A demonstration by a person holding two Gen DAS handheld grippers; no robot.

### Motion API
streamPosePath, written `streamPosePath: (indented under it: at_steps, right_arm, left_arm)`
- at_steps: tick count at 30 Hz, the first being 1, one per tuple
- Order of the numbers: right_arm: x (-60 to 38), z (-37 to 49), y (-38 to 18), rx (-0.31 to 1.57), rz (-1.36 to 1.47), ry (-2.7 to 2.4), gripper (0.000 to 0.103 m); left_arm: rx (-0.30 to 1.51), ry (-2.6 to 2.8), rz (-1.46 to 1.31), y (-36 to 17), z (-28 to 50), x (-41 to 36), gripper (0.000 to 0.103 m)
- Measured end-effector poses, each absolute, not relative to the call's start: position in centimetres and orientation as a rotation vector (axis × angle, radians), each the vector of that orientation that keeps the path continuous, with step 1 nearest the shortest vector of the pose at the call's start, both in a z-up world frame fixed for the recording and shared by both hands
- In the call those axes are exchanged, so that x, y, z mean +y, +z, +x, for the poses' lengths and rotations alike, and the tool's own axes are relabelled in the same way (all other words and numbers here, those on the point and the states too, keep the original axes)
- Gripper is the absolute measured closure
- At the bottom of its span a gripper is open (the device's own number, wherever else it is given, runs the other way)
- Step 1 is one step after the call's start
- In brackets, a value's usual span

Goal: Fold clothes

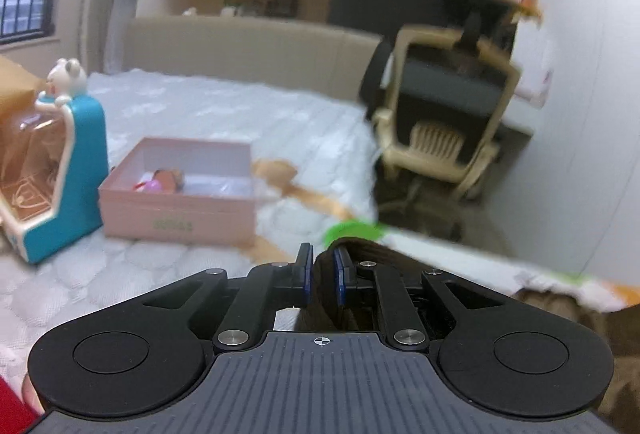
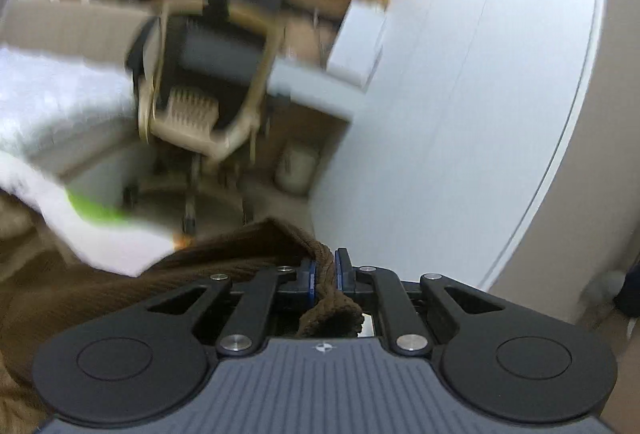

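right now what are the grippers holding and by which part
Both hold the brown garment. The right gripper pinches a thick rolled hem or edge; the left gripper clamps a bunched fold, which part unclear.

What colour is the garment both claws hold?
Brown, ribbed knit garment; clearest in the right wrist view.

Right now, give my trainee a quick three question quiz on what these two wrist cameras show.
1. True or false: the left tool is shut on brown fabric.
2. What does the right tool grip? A) a green hanger B) the brown knitted garment C) a pink box
3. Fill in: the open pink box rests on the white ____.

Key
1. True
2. B
3. Bed; the box sits beside a blue toy.
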State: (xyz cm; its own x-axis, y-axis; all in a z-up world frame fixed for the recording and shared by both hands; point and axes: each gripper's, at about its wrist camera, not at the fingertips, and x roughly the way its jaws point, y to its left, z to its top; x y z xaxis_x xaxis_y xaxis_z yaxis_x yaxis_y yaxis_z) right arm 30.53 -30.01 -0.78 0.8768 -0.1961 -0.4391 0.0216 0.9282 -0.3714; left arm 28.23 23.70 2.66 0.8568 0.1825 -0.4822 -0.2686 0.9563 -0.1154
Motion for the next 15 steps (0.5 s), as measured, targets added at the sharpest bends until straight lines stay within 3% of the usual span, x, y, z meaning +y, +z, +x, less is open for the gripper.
streamPosePath:
  at_steps: [3, 5, 7, 9, 11, 15]
  right_arm:
    - [-32.3, 32.7, -5.3, 0.748, -0.307, -0.137, 0.091]
    - [-33.9, 31.7, -5.5, 0.770, -0.205, -0.129, 0.081]
    - [-35.5, 28.8, -3.5, 0.684, -0.126, -0.125, 0.048]
    - [-36.5, 25.4, -1.4, 0.570, -0.130, -0.159, 0.031]
    - [-36.5, 22.1, 0.1, 0.522, -0.177, -0.158, 0.031]
    - [-31.4, 14.3, 0.2, 0.592, -0.237, 0.194, 0.013]
  left_arm:
    - [0.575, 0.264, -0.103, 0.1, 28.7, 22.9, 0.090]
    - [0.588, 0.220, -0.103, 0.1, 27.4, 22.3, 0.077]
    - [0.566, 0.182, -0.057, 0.9, 25.4, 21.3, 0.029]
    - [0.517, 0.176, 0.024, 2.2, 22.9, 20.2, 0.014]
    - [0.492, 0.186, 0.065, 3.1, 20.5, 19.6, 0.012]
    - [0.515, 0.050, 0.077, 3.8, 15.1, 16.6, 0.007]
